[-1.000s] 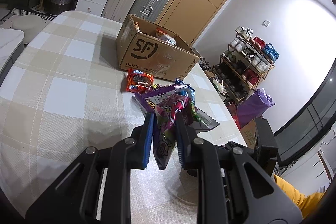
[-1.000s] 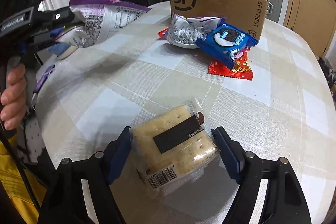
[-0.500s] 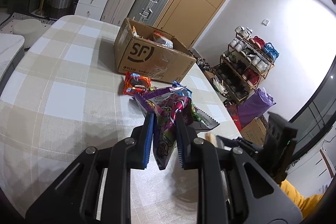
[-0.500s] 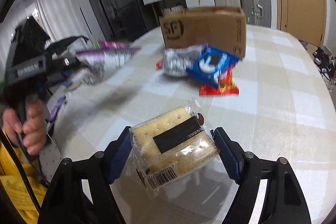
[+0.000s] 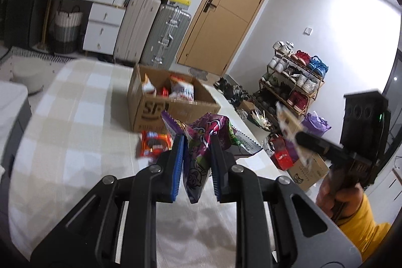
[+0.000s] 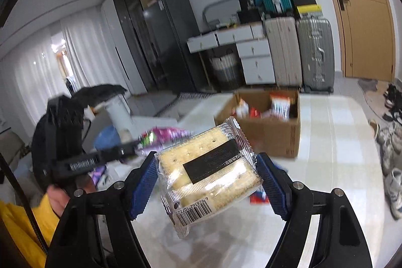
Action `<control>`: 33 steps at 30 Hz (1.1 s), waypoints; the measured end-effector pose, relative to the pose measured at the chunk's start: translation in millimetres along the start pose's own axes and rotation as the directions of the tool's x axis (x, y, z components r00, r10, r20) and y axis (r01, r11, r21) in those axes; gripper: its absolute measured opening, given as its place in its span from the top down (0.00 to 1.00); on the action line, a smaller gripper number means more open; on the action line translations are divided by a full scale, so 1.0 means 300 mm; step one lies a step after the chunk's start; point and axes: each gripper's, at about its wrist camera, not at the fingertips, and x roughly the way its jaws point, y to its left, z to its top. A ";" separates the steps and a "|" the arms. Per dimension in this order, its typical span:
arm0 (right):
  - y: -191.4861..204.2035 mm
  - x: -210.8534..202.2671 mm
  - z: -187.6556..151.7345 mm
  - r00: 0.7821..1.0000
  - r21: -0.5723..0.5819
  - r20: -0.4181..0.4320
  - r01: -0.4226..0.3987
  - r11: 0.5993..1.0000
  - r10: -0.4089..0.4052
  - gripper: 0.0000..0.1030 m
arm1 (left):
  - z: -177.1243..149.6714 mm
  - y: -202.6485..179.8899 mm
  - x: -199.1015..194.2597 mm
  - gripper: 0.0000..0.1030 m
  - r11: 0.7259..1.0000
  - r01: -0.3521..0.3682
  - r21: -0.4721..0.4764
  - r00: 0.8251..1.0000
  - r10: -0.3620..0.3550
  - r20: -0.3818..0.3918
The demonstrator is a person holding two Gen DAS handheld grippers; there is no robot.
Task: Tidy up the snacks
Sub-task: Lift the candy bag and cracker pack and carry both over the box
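Left gripper [image 5: 197, 150] pinched tight on a purple snack bag [image 5: 201, 142], held in the air above the checked tablecloth [image 5: 75, 122]. Right gripper [image 6: 207, 173] clamped on a clear-wrapped cracker pack [image 6: 208, 167], blue pads pressing both its sides, barcode end toward the camera, also clear of the table. Open SF cardboard box [image 5: 155, 109] farther back on the table, several packets already inside. Orange-red cookie packet [image 5: 154, 146] lying just in front of the box, between it and the left gripper. Beyond the table: suitcases [image 5: 165, 34], white drawers [image 5: 103, 29], a wooden door [image 5: 226, 6], a shoe rack [image 5: 291, 82]. Yellow sleeve [image 5: 361, 217] at the frame's edge.
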 end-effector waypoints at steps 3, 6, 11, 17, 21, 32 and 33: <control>-0.018 -0.022 0.115 0.999 0.017 0.039 -0.020 1.000 0.020 0.24 | 0.054 -0.031 -0.008 0.83 0.999 -0.012 0.030 1.000 0.012 0.008; -0.028 -0.033 0.205 0.997 0.023 0.072 -0.029 0.999 0.027 0.24 | 0.116 -0.066 -0.012 0.83 0.998 -0.021 0.061 1.000 0.020 0.021; -0.037 -0.015 0.351 0.993 0.016 0.107 -0.054 0.998 0.052 0.24 | 0.251 -0.130 -0.006 0.83 0.994 -0.030 0.109 0.998 0.025 0.053; -0.098 0.070 0.495 0.992 0.064 0.111 -0.062 0.996 0.055 0.24 | 0.421 -0.182 0.060 0.83 0.989 -0.043 0.138 0.997 0.033 0.072; -0.165 0.140 0.582 0.992 0.106 0.108 -0.070 0.992 0.058 0.24 | 0.528 -0.190 0.143 0.83 0.989 -0.058 0.138 0.997 0.050 0.061; -0.364 0.428 0.691 1.000 0.156 0.017 -0.019 0.988 0.017 0.24 | 0.688 -0.127 0.545 0.83 0.983 -0.109 0.150 0.992 0.117 -0.044; -0.380 0.465 0.681 1.000 0.153 -0.004 -0.009 0.988 0.009 0.24 | 0.691 -0.110 0.589 0.83 0.984 -0.109 0.145 0.991 0.118 -0.059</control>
